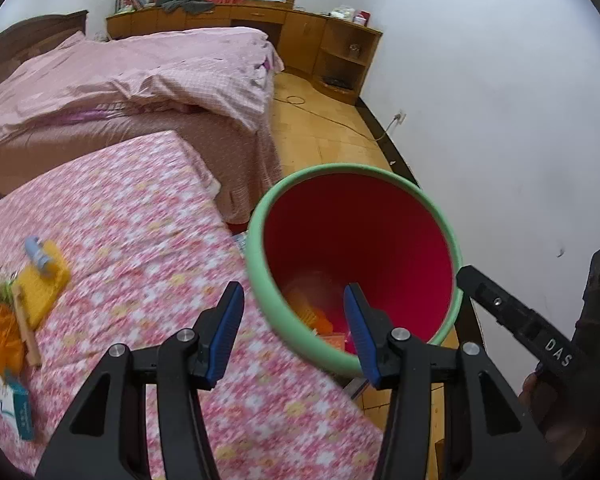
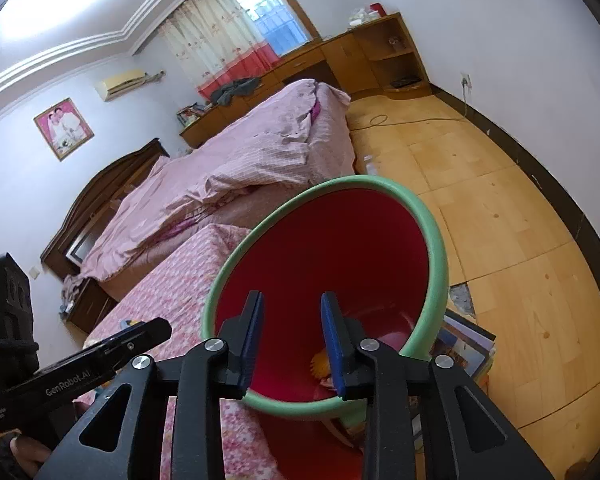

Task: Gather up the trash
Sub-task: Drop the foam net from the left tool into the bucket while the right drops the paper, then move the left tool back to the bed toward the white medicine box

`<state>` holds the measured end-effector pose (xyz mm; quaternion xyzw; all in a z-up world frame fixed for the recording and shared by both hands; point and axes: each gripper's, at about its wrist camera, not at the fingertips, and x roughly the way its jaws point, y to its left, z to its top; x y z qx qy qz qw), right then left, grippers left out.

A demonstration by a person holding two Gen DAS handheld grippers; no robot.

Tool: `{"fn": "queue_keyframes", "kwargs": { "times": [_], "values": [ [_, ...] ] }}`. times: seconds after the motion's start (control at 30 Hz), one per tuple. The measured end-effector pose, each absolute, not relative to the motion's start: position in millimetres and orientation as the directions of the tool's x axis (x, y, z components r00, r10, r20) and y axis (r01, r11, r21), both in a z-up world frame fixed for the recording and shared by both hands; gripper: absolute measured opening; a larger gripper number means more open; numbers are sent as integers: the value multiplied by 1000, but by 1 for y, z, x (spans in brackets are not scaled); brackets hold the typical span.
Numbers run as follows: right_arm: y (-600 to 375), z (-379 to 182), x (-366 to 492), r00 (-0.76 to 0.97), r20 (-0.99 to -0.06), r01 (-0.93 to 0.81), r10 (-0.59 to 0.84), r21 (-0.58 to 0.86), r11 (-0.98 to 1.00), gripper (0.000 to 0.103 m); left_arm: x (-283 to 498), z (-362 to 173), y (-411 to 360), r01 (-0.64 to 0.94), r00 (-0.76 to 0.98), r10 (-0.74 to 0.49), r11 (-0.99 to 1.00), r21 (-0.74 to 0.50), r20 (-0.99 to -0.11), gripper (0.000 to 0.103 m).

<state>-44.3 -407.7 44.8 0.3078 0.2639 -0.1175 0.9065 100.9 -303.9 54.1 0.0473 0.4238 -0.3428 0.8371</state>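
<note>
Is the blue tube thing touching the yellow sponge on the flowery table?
Touching. The left wrist view shows the blue tube lying on top of the yellow sponge, with no gap between them.

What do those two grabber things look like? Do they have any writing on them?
Both are black plastic. The left gripper and right gripper each have two fingers with ridged blue pads and round silver bolts. White letters on the sides read "GenRobot.AI" and "DAS".

red bin [image 1: 360, 232], green rim
</note>
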Motion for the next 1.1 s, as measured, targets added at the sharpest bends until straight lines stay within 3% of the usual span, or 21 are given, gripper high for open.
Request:
{"fn": "queue_keyframes", "kwargs": {
  "times": [0.33,1.1],
  "values": [
    [-380,49,-44,831,-556,333,0,498,801,39,99,44,-232,490,460,-465,843,-221,-757,52],
    [-300,43,-19,776,-615,222,141,477,851,40,102,8,-76,170,539,-309,951,-259,-783,52]
  ]
}}
